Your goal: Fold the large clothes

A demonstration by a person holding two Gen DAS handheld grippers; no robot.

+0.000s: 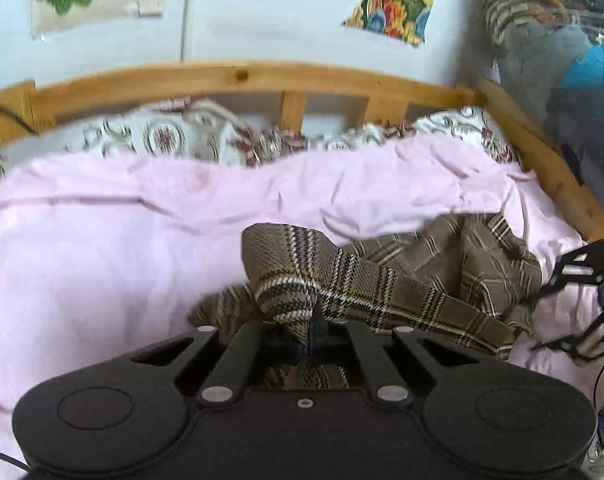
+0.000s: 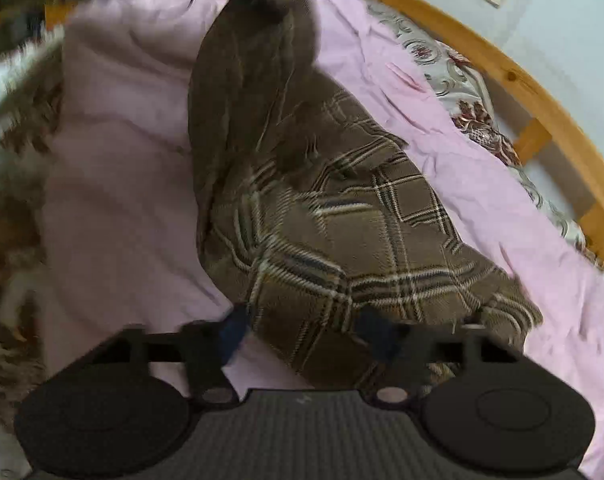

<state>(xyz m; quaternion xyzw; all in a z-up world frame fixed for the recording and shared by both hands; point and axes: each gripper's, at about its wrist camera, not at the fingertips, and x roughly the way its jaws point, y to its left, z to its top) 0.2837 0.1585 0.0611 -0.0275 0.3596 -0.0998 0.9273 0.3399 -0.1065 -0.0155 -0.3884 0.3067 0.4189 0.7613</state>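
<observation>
Cloth: I am watching a brown plaid garment (image 2: 322, 216) lying bunched on the pink sheet (image 2: 114, 168), running from the centre of the right wrist frame up toward its top edge.
Left gripper (image 1: 316, 330): I am seeing its jaws pressed together on a fold of the plaid, lower centre of the left wrist frame, with the fabric lifting in a peak above them.
Right gripper (image 2: 306, 334): I am seeing its jaws standing apart with the near end of the plaid lying between them; I am not seeing them clamped on it.
Handling: I am judging the plaid to be a soft, fairly thick woven fabric, limp, draping in heavy folds, not slippery and not fragile.
Hold: I am judging a corner or hem edge the best place to pinch, one gripper at each end, so the fabric spreads flat.
Surround: I am noting a wooden bed rail (image 1: 238, 76) across the upper half of the left wrist frame.
Writing: I am finding no readable brand, label or lettering in either view.
</observation>
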